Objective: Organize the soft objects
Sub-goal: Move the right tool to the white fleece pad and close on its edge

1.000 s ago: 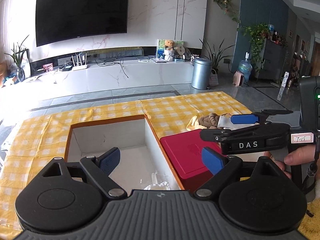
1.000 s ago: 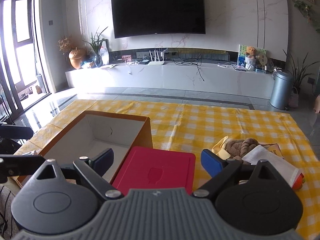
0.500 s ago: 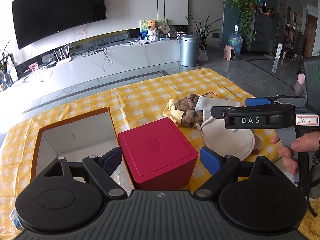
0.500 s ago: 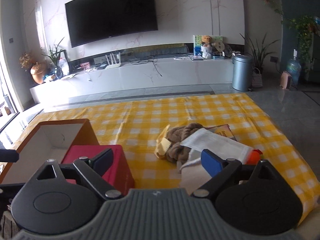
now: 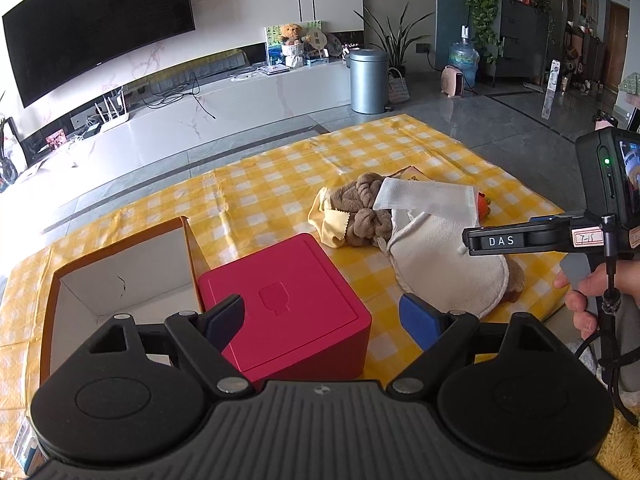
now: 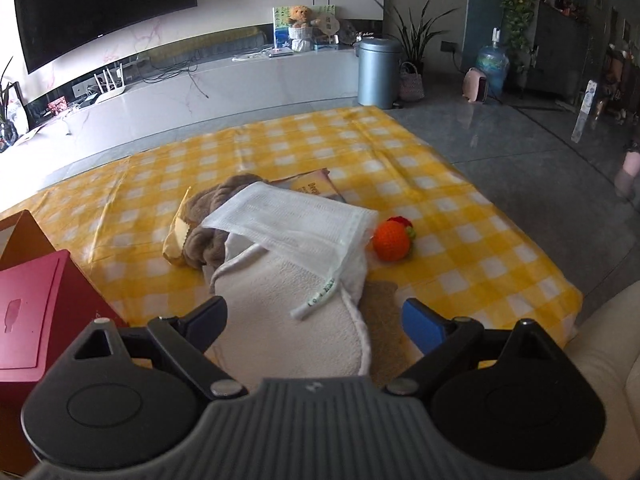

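A pile of soft things lies on the yellow checked cloth (image 6: pixel 460 216): a brown towel (image 6: pixel 212 216), a white mesh cloth (image 6: pixel 296 224), a cream fleece pad (image 6: pixel 304 320), a yellow cloth (image 6: pixel 176 240) and an orange knitted ball (image 6: pixel 391 241). The pile also shows in the left wrist view (image 5: pixel 420 236). My right gripper (image 6: pixel 316 320) is open and empty over the cream pad's near end. My left gripper (image 5: pixel 324 316) is open and empty above the red box (image 5: pixel 288 304). An open cardboard box (image 5: pixel 120 280) stands left of the red box.
A book (image 6: pixel 316 186) lies partly under the pile. Beyond the cloth are grey floor tiles, a white TV bench, a metal bin (image 5: pixel 368 80) and plants. A pale sofa edge (image 6: pixel 600 340) is at the right.
Both grippers have swung to the right, away from the cardboard box and toward the pile. The right gripper has come closer over the cream pad. Both stay open.
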Tool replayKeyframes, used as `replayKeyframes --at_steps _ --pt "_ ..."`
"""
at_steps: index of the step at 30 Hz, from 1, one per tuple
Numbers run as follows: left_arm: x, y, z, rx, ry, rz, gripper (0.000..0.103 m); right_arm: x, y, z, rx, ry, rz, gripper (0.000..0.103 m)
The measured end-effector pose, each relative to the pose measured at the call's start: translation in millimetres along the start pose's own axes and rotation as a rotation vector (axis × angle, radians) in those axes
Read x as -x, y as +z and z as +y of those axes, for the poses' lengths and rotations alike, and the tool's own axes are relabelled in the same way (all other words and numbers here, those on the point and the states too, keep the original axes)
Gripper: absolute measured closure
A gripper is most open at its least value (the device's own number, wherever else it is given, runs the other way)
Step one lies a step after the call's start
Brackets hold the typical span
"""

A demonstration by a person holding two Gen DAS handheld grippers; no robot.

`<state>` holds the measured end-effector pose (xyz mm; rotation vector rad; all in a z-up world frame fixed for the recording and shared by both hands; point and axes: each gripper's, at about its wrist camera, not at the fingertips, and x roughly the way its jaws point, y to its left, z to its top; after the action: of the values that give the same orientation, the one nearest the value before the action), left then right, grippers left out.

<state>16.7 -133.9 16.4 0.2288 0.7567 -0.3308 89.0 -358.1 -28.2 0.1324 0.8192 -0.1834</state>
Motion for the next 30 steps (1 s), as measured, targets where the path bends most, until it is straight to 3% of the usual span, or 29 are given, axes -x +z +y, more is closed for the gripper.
replayKeyframes --at_steps 5,9,14,20,24,30 --pt "3.4 2.9 -1.6 -0.012 -0.016 -0.019 0.001 -22.4 -1.9 2.8 -0.034 0.093 0.071 0.007" --pt "6.0 3.9 -2.2 -0.011 -0.019 -0.02 0.001 -43.0 -4.5 6.3 -0.005 -0.02 0.149 0.006" --pt "9.8 -0.5 -4.5 -0.037 0.015 -0.028 0.001 -43.4 -6.1 -16.4 -0.075 -0.023 0.178 0.006" --pt "16.9 -3.8 -5.9 -0.078 0.062 -0.06 0.001 -42.0 -9.7 -44.1 -0.227 0.239 0.207 0.021" --pt "15.4 -3.1 0.9 -0.029 0.109 -0.059 0.001 -31.3 -8.1 -37.6 -0.216 0.379 0.165 0.031" --pt "9.8 -7.8 6.5 -0.017 0.115 -0.033 0.001 -33.9 -3.1 -7.9 -0.152 0.544 0.18 0.031"
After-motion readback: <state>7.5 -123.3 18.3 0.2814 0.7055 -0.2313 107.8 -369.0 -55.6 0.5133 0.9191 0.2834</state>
